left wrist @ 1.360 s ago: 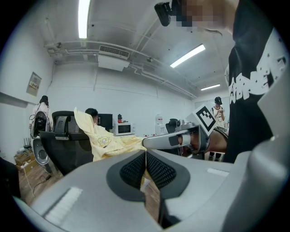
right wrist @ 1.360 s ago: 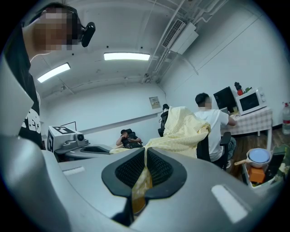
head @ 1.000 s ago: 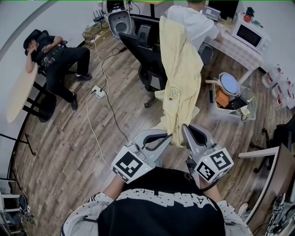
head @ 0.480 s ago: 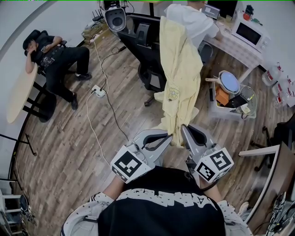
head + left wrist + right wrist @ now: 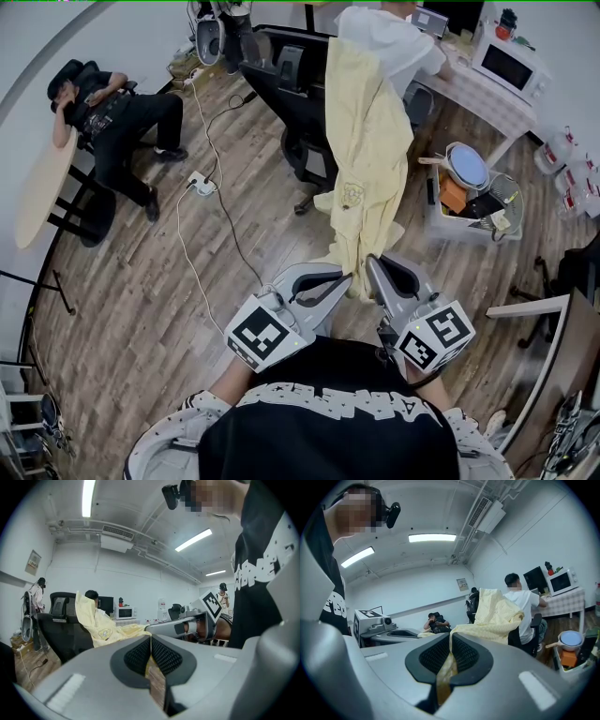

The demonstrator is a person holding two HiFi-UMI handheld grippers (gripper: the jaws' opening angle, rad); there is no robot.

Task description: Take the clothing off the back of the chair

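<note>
Wood floor (image 5: pixel 187 309) surrounds the office chair (image 5: pixel 298 112). My left claw (image 5: pixel 345 277) and right claw (image 5: pixel 373 264) each pinch the yellow garment (image 5: pixel 367 141) draped over its back. Next, I judge, lift it clear of the backrest.

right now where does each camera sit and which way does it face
Head view: on the person's head, facing steeply down at the yellow garment on the office chair; shows their torso, left gripper, right gripper.
Left gripper view: on the left gripper, along its jaws shut on the garment, toward the chair; torso at right.
Right gripper view: on the right gripper, along its jaws pinching the garment; torso at left.
Shared: both gripper views show garment and other gripper.
</note>
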